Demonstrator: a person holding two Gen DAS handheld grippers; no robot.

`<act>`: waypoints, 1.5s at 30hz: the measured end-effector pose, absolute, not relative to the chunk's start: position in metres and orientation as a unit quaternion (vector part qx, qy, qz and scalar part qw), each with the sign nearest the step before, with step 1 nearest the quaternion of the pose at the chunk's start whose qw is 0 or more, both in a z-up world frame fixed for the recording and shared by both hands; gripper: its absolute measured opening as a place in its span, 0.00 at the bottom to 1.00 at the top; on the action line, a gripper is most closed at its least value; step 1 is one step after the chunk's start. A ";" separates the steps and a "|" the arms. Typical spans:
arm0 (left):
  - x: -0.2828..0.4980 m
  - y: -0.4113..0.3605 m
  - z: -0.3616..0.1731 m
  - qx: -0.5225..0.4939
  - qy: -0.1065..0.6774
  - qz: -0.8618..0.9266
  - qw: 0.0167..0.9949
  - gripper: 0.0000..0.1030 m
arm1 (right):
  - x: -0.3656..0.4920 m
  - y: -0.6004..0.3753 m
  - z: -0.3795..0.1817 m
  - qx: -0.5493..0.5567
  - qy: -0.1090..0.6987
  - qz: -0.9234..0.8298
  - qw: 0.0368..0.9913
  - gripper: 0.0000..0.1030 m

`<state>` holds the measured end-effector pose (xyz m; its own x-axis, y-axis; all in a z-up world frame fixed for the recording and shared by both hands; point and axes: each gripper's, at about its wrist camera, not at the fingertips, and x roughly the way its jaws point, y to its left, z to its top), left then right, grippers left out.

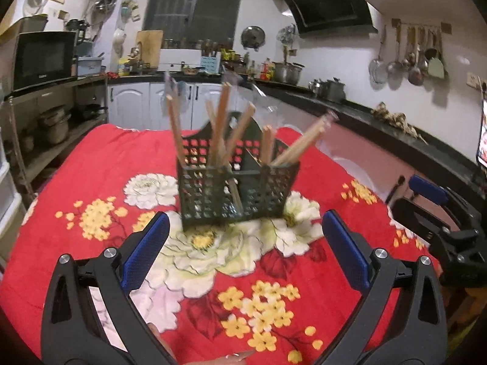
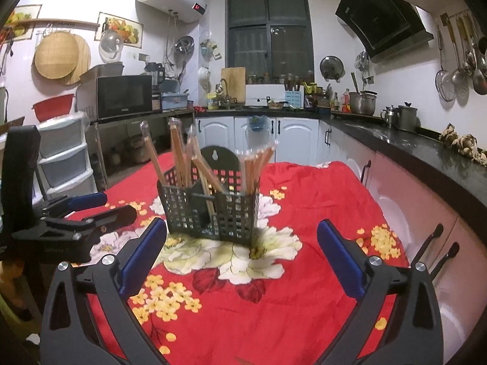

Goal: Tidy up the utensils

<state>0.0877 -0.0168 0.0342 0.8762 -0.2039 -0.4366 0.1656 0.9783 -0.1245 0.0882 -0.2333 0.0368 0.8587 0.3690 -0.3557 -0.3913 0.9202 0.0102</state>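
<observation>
A dark green lattice utensil basket (image 1: 237, 191) stands on the red floral tablecloth (image 1: 106, 164), holding several packs of wooden chopsticks (image 1: 222, 121) upright and leaning. It also shows in the right wrist view (image 2: 213, 213), with its chopsticks (image 2: 179, 158). My left gripper (image 1: 243, 243) is open and empty, just short of the basket. My right gripper (image 2: 240, 243) is open and empty, also just short of the basket. Each gripper shows in the other's view: the right one at the right edge (image 1: 426, 200), the left one at the left edge (image 2: 91, 210).
The table's cloth (image 2: 304, 188) is bare around the basket. A black counter (image 2: 426, 149) with white cabinets runs along the right and back. A shelf with a microwave (image 2: 124, 95) and plastic drawers (image 2: 64, 158) stands to the left.
</observation>
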 end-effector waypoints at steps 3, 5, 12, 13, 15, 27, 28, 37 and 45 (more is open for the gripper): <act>0.083 -0.022 0.023 -0.035 0.230 -0.086 0.969 0.90 | 0.088 -0.235 0.026 -0.018 0.189 0.195 0.962 0.94; 0.080 -0.025 0.016 -0.039 0.230 -0.091 0.968 0.90 | 0.087 -0.236 0.019 -0.011 0.189 0.192 0.963 0.94; 0.070 -0.029 0.003 -0.033 0.200 -0.053 0.978 0.90 | 0.073 -0.233 -0.001 -0.017 0.151 0.166 0.974 0.94; 0.068 -0.028 0.003 -0.035 0.194 -0.050 0.979 0.90 | 0.071 -0.234 -0.003 -0.015 0.144 0.160 0.976 0.94; 0.067 -0.027 0.001 -0.041 0.188 -0.049 0.980 0.90 | 0.067 -0.235 -0.005 -0.012 0.124 0.148 0.981 0.94; 0.064 -0.022 -0.004 -0.054 0.174 -0.029 0.983 0.90 | 0.057 -0.238 -0.007 -0.004 0.079 0.128 0.989 0.94; 0.064 -0.022 -0.004 -0.054 0.174 -0.028 0.983 0.90 | 0.056 -0.239 -0.008 -0.003 0.078 0.128 0.989 0.94; 0.064 -0.020 -0.005 -0.057 0.173 -0.028 0.983 0.90 | 0.056 -0.238 -0.009 -0.001 0.080 0.125 0.989 0.94; 0.064 -0.020 -0.005 -0.057 0.173 -0.028 0.983 0.90 | 0.057 -0.238 -0.009 -0.001 0.082 0.126 0.989 0.94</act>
<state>0.0642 -0.0198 -0.0049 0.9386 -0.0742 -0.3370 0.0346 0.9919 -0.1220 0.0567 -0.2384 -0.0095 0.9551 0.2482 -0.1615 -0.2486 0.9684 0.0183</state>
